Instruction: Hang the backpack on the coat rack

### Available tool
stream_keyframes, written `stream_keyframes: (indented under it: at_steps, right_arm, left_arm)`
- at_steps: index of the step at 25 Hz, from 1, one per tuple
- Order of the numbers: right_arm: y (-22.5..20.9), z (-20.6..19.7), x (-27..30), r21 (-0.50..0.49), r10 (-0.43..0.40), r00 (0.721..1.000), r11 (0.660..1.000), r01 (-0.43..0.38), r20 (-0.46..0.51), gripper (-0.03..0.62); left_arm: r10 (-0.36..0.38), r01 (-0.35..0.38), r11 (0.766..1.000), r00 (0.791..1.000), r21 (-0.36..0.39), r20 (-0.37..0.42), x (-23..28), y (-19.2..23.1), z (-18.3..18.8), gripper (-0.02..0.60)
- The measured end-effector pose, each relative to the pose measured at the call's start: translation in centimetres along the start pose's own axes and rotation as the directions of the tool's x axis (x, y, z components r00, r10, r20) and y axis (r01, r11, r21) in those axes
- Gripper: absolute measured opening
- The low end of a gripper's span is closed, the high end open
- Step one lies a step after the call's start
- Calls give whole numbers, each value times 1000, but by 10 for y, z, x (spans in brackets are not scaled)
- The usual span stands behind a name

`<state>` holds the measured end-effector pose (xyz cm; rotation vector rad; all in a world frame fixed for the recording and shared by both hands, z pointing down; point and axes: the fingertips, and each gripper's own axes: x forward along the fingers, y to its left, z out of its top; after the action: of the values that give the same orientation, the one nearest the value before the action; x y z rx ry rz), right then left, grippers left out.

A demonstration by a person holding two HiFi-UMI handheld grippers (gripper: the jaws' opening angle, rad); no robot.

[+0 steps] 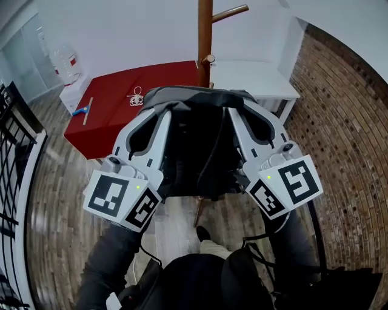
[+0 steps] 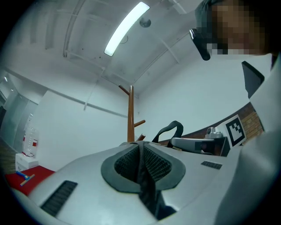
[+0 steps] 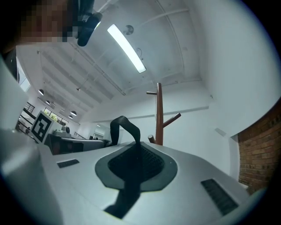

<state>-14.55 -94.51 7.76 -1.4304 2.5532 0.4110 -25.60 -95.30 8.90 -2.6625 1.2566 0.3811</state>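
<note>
A black backpack with a grey top hangs in the air in front of me, carried by both grippers. My left gripper is shut on its left strap, and my right gripper is shut on its right strap. The backpack's carry loop stands up between the two grippers and also shows as the carry loop in the left gripper view. Just behind the backpack rises the wooden coat rack, with a short peg near the bag's top and a longer peg higher up.
A red table stands behind to the left with a white cable and a blue-handled tool on it. A white table is at the back right beside a brick wall. A black railing runs along the left.
</note>
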Motion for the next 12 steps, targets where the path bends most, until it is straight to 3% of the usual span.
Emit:
stream_keyframes:
  at_steps: [12]
  right_arm:
    - [-51, -1, 36, 32, 79, 994, 996, -77, -72, 20]
  left_arm:
    - [-34, 25, 995, 995, -98, -92, 54, 10, -7, 40]
